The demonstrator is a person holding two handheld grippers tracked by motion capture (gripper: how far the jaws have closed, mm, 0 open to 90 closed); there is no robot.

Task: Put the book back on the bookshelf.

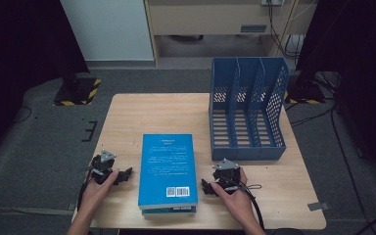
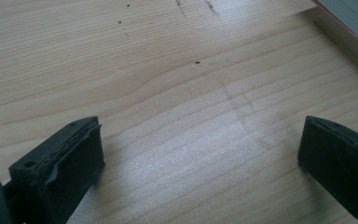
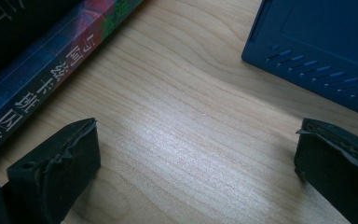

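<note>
Blue books (image 1: 168, 169) lying between my tools; left tool (image 1: 124, 176), right tool (image 1: 206, 187) both gaping, empty, flanking for pickup.

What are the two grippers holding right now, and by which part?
Nothing. The left gripper and right gripper are both open over bare table, either side of the blue book.
</note>
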